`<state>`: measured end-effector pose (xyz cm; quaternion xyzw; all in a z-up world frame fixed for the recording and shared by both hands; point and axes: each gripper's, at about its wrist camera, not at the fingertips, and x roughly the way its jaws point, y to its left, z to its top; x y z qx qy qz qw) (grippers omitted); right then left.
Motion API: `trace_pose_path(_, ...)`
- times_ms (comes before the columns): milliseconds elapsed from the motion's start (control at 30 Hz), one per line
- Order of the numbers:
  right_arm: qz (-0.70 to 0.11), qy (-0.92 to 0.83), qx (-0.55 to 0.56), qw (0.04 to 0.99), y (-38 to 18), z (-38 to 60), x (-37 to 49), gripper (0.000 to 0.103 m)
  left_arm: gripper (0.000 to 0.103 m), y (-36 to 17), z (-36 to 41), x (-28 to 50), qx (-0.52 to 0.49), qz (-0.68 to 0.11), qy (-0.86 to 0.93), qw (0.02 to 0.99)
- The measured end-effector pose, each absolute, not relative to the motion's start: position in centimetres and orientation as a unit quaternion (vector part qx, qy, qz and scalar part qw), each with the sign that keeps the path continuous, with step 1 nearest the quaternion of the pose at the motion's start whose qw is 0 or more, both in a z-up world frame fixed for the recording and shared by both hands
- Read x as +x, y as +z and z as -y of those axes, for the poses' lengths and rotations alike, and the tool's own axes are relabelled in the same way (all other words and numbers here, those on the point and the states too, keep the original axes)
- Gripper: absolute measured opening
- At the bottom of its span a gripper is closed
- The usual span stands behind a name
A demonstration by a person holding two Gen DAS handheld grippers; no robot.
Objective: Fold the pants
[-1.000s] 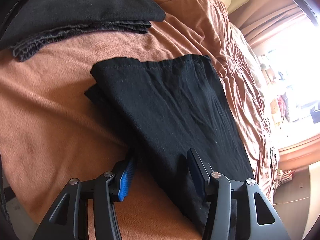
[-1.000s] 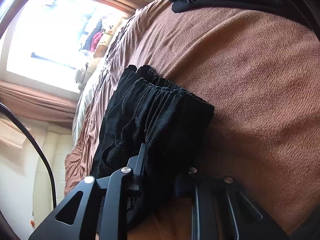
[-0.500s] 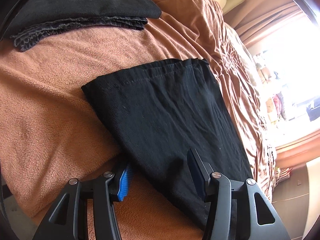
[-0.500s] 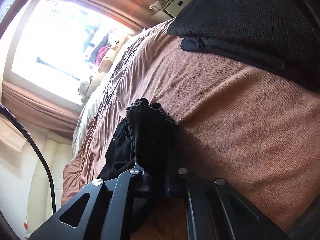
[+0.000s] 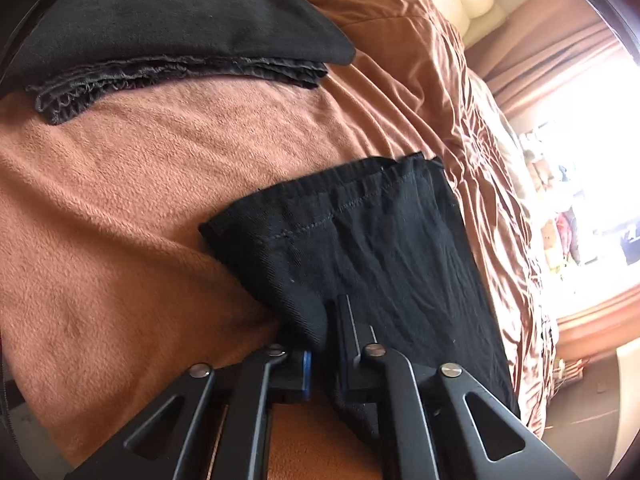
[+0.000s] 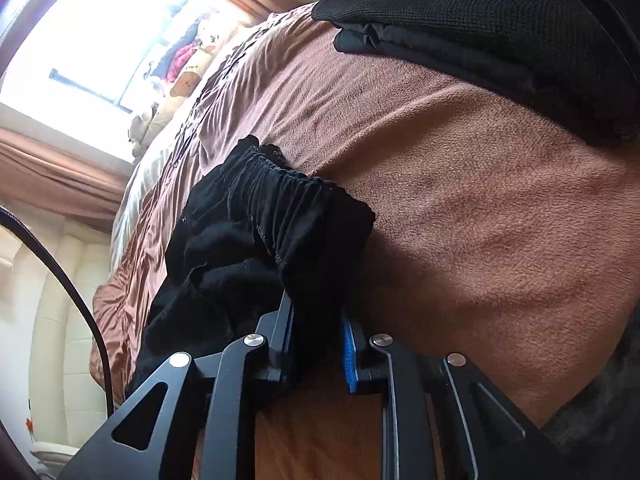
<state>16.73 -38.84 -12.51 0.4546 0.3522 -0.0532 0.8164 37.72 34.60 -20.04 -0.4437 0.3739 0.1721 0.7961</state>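
Observation:
The black pants (image 5: 372,248) lie on the brown blanket (image 5: 132,184) of a bed. In the left wrist view I see their hemmed leg end, and my left gripper (image 5: 324,344) is shut on its near corner. In the right wrist view the gathered elastic waistband (image 6: 276,208) is bunched up, and my right gripper (image 6: 320,320) is shut on that end of the pants, with cloth filling the gap between the blue pads (image 6: 349,344).
A stack of folded dark clothes (image 5: 172,28) lies on the bed beyond the pants; it also shows in the right wrist view (image 6: 480,20). A rumpled brown quilt (image 5: 452,112) covers the far side. A bright window (image 6: 120,40) and curtains stand behind.
My left gripper has closed on the corner of the leg end, which was open around it before. The right gripper stays shut on the waistband end, which now bunches more broadly.

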Motion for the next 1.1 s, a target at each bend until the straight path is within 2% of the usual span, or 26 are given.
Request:
trace_pose_path(100,-0.350,-0.075,0.432,0.828,-11.0,38.9,15.3,0.033,0.007,-19.5,-34.8,37.6,-0.431,-0.368,0.186,0.803)
trace_pose_path(167,-0.344,-0.087,0.409,0.841,-9.1,38.9,15.1,0.046,0.007,-19.6,-35.0,37.8,-0.431,-0.372,0.190,0.800)
trace_pose_path(300,-0.353,-0.076,0.343,0.867,-6.4,37.3,15.6,0.047,0.009,-19.7,-35.1,37.8,-0.430,-0.381,0.187,0.797)
trace_pose_path(433,-0.367,-0.042,0.289,0.883,-5.1,34.7,19.1,0.047,0.027,-18.9,-34.6,37.6,-0.420,-0.390,0.180,0.799)
trace_pose_path(700,-0.396,0.016,0.184,0.899,-3.8,30.3,27.0,0.047,0.030,-15.9,-33.9,36.0,-0.381,-0.382,0.207,0.816)
trace_pose_path(733,-0.399,0.020,0.172,0.900,-3.7,29.7,27.9,0.047,0.036,-15.5,-34.0,35.6,-0.379,-0.377,0.213,0.818)
trace_pose_path(767,-0.403,0.025,0.160,0.901,-3.6,29.1,28.6,0.047,0.047,-15.0,-34.1,35.2,-0.379,-0.369,0.216,0.820)
trace_pose_path(833,-0.407,0.036,0.141,0.902,-3.7,28.1,30.1,0.048,0.054,-14.3,-34.4,34.9,-0.377,-0.361,0.220,0.824)
trace_pose_path(933,-0.409,0.050,0.112,0.904,-4.2,26.4,33.0,0.060,0.054,-13.4,-34.4,35.4,-0.371,-0.362,0.216,0.827)
trace_pose_path(1100,-0.413,0.074,0.069,0.905,-4.2,24.3,35.9,0.060,0.054,-12.5,-33.1,37.7,-0.365,-0.369,0.196,0.832)
